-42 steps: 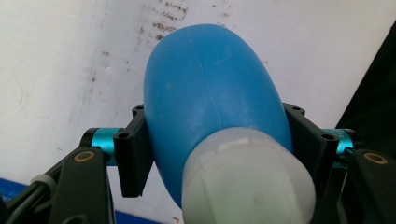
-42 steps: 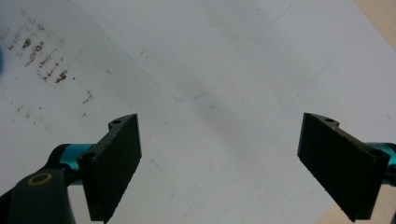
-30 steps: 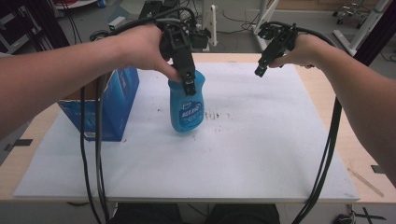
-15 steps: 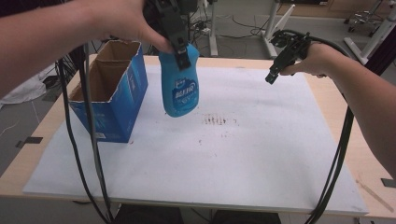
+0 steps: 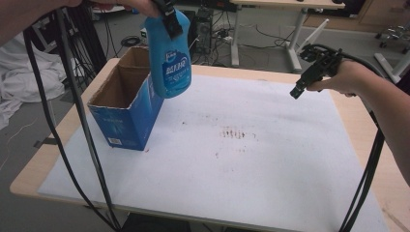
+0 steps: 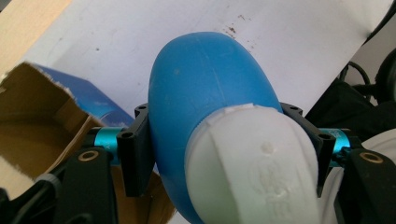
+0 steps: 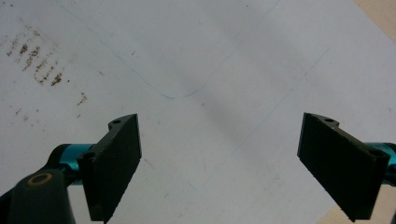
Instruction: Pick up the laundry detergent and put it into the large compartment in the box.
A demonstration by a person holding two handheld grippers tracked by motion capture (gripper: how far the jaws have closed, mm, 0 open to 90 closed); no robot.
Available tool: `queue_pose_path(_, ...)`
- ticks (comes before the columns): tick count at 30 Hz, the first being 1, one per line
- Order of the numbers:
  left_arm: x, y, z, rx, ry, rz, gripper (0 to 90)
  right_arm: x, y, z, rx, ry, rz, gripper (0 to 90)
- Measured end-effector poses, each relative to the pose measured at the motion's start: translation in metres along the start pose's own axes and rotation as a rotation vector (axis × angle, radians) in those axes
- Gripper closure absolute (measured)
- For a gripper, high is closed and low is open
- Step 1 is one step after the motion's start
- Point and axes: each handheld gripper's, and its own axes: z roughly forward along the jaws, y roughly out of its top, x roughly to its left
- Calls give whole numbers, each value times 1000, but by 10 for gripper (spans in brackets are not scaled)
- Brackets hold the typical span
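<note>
The left gripper [image 5: 167,17] is clamped on the neck of a blue bottle [image 5: 169,58], just under its white cap [image 6: 252,158], and the bottle hangs in the air beside the open top of the blue carton [image 5: 123,108], over its right-hand wall. The carton stands near the left edge of the white sheet [image 5: 241,164] that covers most of the desk [image 5: 348,121]. To the right of it the sheet lies bare, apart from a patch of brown specks [image 5: 234,133] near the middle.

The right gripper [image 5: 302,84] hovers over the far right part of the sheet, well apart from the bottle, its jaws spread wide with nothing between them.

The left hand is cut off by the top of the high view. The bottle's label is too small to read. Black cables [image 5: 72,125] trail from both grippers past the front edge of the desk.

Beyond the desk there is grey floor, with white table legs [image 5: 295,38] and tangled wires.
</note>
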Motion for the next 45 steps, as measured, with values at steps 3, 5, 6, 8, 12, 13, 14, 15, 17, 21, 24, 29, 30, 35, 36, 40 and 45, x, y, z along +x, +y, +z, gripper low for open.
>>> queue_pose_path(3, 5, -9, -7, -19, 5, -30, 350, -2, -1, 1, -2, 4, 1, 128)
queue_pose_path(5, 9, -15, -13, -25, 9, -36, 351, -2, -1, 1, -1, 4, 4, 128)
queue_pose_path(6, 11, -18, -16, -29, 12, -43, 351, -3, -1, 1, -2, 5, 6, 128)
queue_pose_path(8, 15, -24, -23, -40, 18, -59, 352, -2, 0, 2, -1, 5, 6, 128)
queue_pose_path(12, 23, -34, -35, -64, 37, -99, 353, -1, 2, 3, -1, 12, 3, 128)
queue_pose_path(13, 25, -37, -39, -64, 42, -105, 353, 0, 3, 3, -4, 13, 4, 128)
queue_pose_path(14, 26, -40, -41, -68, 48, -117, 353, 0, 4, 4, -6, 12, 2, 128)
queue_pose_path(15, 28, -42, -44, -71, 54, -130, 353, 0, 4, 4, -4, 16, 2, 128)
queue_pose_path(17, 32, -47, -48, -76, 66, -152, 354, 0, 5, 5, -3, 16, 0, 128)
queue_pose_path(21, 40, -57, -54, -84, 83, -201, 355, -2, 4, 6, 0, 16, 4, 128)
queue_pose_path(24, 45, -63, -57, -89, 99, -239, 356, -3, 4, 6, -1, 19, 14, 128)
queue_pose_path(29, 56, -71, -58, -93, 126, -302, 356, -5, 2, 6, 2, 21, 16, 128)
queue_pose_path(30, 58, -72, -58, -89, 129, -315, 356, -6, 2, 6, 3, 20, 18, 128)
queue_pose_path(35, 68, -78, -53, -90, 147, -334, 357, -8, 1, 5, -9, 21, 23, 128)
queue_pose_path(36, 69, -78, -51, -89, 149, -337, 357, -8, 1, 5, -7, 22, 23, 128)
queue_pose_path(40, 72, -79, -43, -85, 138, -327, 357, -9, 0, 5, -6, 21, 24, 128)
queue_pose_path(45, 73, -78, -28, -63, 132, -292, 358, -9, -1, 5, -4, 19, 32, 128)
